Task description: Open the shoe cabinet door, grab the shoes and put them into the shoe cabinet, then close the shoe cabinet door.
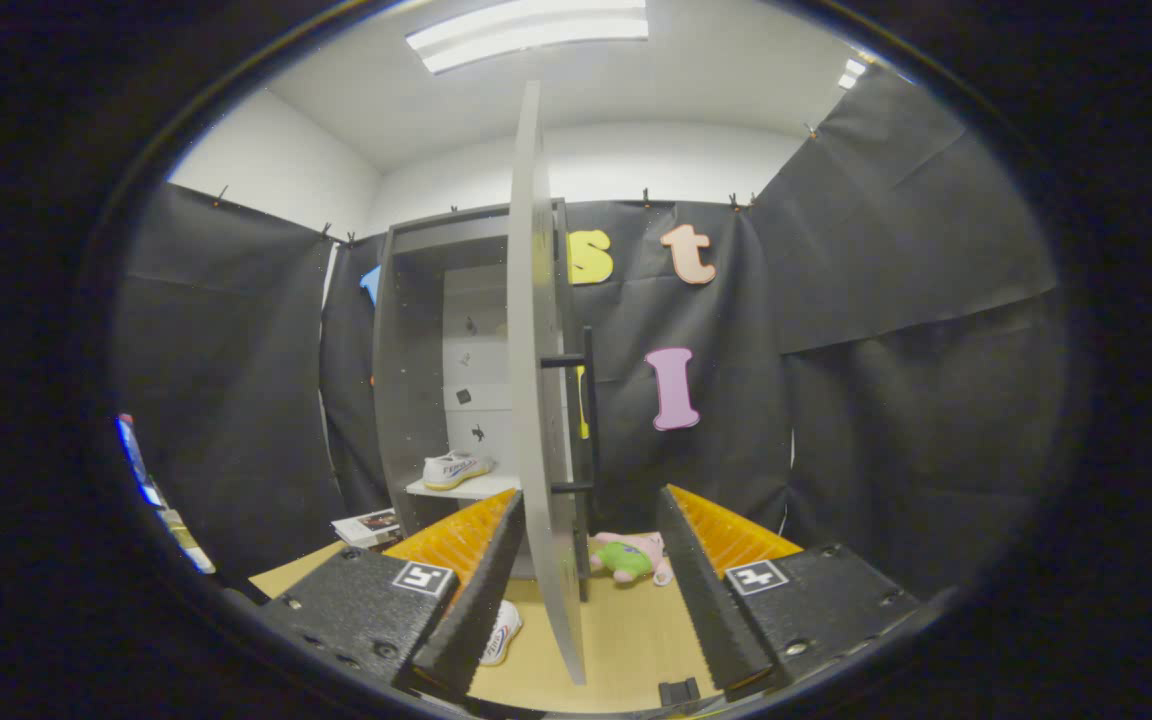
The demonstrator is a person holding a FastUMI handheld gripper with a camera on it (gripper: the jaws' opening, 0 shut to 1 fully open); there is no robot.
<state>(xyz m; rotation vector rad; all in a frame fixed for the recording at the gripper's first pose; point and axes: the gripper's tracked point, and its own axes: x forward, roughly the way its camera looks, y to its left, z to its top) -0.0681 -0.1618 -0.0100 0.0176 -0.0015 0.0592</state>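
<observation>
Your claw (591,560) is spread wide and grasps nothing; its two fingers stand well apart, one on each side of the shoe cabinet door (536,400). The door is swung out toward you and shows nearly edge-on, a tall pale panel whose lower edge hangs in the gap between your fingers without touching either. On the door's right face you can see its dark bar handle (588,420), held by two short brackets, above and beyond your right finger.

The shoe cabinet (406,360) stands open against the black cloth wall, beyond your left finger. Inside, one white sneaker (456,468) sits on a pale shelf (466,489), its toe pointing left. Small dark marks dot the cabinet's back panel; what they are you cannot tell.

A second white shoe (501,632) lies on the wooden floor (626,640) just beside your left finger, partly hidden behind it and to the left of the door's lower edge. Beyond the door, between your fingers, a pink and green plush toy (631,558) rests on the floor near the foot of the wall. To the left of the cabinet's base a stack of magazines (368,526) lies low, near your left finger.
</observation>
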